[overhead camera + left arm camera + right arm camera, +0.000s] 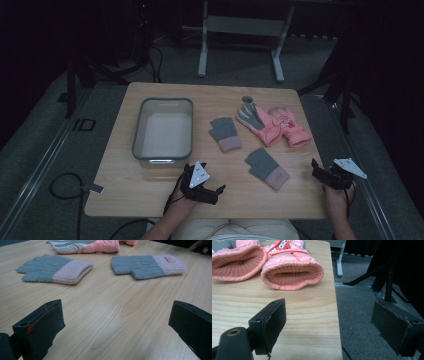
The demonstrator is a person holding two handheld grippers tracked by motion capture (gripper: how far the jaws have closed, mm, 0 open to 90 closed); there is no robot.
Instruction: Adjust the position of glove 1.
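Lying flat: near knit glove (267, 168), cuff twd R claw (325, 175) | L claw (202, 187) + R: agape, empty

The light wooden table (150, 192) stands on grey carpet (45, 150) in a dim room, its far side fading into darkness. Beyond the table, well ahead of both hand-held grippers, rise the pale metal legs of a frame (202, 50). Black cables (62, 187) loop across the floor left of the left gripper.
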